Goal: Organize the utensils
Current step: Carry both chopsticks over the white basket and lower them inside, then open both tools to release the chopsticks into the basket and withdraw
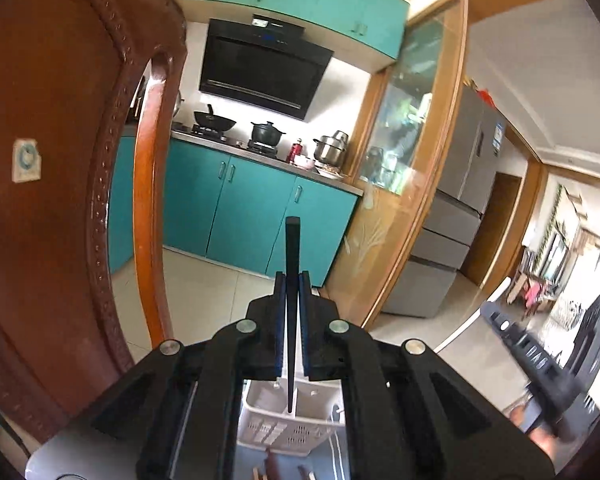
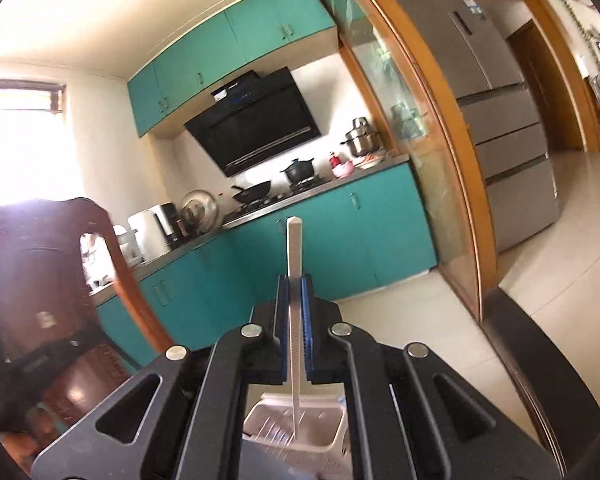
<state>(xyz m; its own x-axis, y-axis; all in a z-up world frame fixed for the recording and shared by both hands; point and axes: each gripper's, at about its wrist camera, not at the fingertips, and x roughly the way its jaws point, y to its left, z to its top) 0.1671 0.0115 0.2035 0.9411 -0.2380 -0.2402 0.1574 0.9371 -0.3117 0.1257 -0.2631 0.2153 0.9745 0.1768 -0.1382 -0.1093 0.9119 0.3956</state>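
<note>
Left gripper (image 1: 293, 280): clamping a slim black square-ended chopstick (image 1: 291, 248), standing upright between its pads. Right gripper (image 2: 295, 284): clamping a slim white chopstick (image 2: 294, 248). White perforated plastic basket (image 1: 268, 430) sitting below both.

A home kitchen: slanted black glass range hood (image 1: 262, 68) over the gas hob, teal flat-fronted cabinets (image 1: 236, 204) below it, tall grey steel refrigerator (image 2: 496, 112) off to its right.

Black chopstick (image 1: 292, 280) looking matt; white chopstick (image 2: 294, 280) reading smooth plastic. Perforated basket (image 1: 268, 432) showing white plastic. Carved wooden chair (image 1: 60, 160) gleaming glossy, varnished.
</note>
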